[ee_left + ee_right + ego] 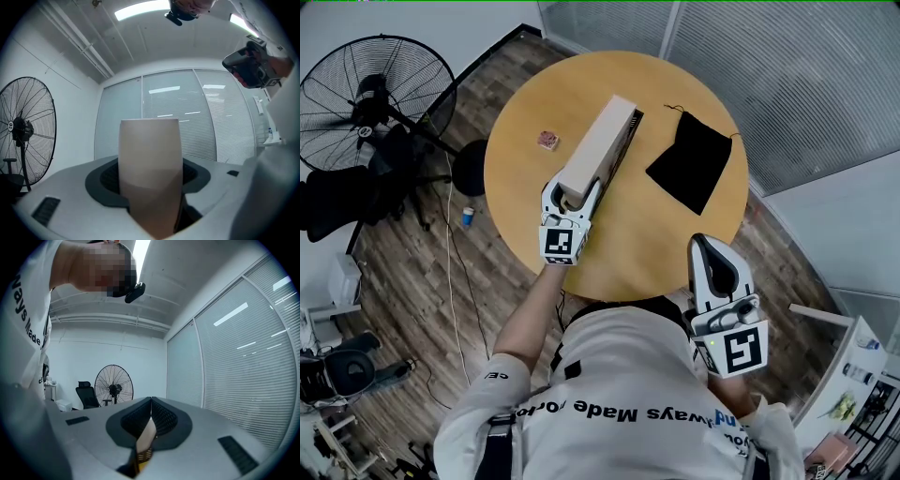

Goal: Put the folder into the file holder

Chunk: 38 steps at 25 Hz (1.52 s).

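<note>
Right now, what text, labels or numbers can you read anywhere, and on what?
"ways Made": shirt, upside down in the head view; rest of the line unreadable.
Sleeve print: too small to read.
Left cube, right cube: marker patterns, no words.
Folder: blank.

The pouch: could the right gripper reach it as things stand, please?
Probably yes: only bare table lies between the shut right gripper and the pouch; the folder in the left gripper lies off to the side.
</note>
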Available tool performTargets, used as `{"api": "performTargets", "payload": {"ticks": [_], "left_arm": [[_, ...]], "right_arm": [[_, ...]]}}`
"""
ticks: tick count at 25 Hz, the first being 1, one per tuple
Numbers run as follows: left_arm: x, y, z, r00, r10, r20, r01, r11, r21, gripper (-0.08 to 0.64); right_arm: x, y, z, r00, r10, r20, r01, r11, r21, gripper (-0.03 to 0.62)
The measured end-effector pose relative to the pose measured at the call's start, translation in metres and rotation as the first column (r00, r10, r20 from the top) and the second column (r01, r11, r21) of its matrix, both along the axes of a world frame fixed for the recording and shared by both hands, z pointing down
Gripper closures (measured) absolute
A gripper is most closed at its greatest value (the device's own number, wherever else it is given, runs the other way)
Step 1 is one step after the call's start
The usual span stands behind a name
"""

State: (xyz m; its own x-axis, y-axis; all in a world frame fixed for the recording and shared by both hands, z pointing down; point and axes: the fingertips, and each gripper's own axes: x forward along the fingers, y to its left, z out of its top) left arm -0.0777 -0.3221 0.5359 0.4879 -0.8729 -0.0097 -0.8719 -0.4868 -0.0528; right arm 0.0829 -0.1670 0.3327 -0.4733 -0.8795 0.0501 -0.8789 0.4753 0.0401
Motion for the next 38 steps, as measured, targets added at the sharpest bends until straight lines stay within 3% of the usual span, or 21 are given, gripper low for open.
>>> {"api": "performTargets", "payload": {"ticks": [11,17,27,38], "left_arm": [[-0.002,0.001,0.01,1.0,0.008,0.019,-0.008,1.0,-0.021,0.27],[-0.005,0.007,0.021,0.999,0.02,0.041,-0.017,0.997,-0.072,0.27],[-0.007,0.02,0.0,0.998,0.049,0.03,-0.047,0.997,-0.063,0.252],[-0.02,0.048,-0.037,1.0,0.012,-0.008,-0.013,0.998,-0.069,0.249]], "right_arm": [[-0.001,0.005,0.001,1.0,0.007,0.0,-0.007,1.0,0.002,0.569],[-0.004,0.008,0.001,1.0,0.008,0.003,-0.008,1.0,0.001,0.569],[-0.008,0.012,0.006,1.0,-0.005,0.002,0.005,1.0,-0.006,0.568],[-0.014,0.016,0.011,1.0,-0.019,-0.006,0.019,1.0,-0.014,0.569]]}}
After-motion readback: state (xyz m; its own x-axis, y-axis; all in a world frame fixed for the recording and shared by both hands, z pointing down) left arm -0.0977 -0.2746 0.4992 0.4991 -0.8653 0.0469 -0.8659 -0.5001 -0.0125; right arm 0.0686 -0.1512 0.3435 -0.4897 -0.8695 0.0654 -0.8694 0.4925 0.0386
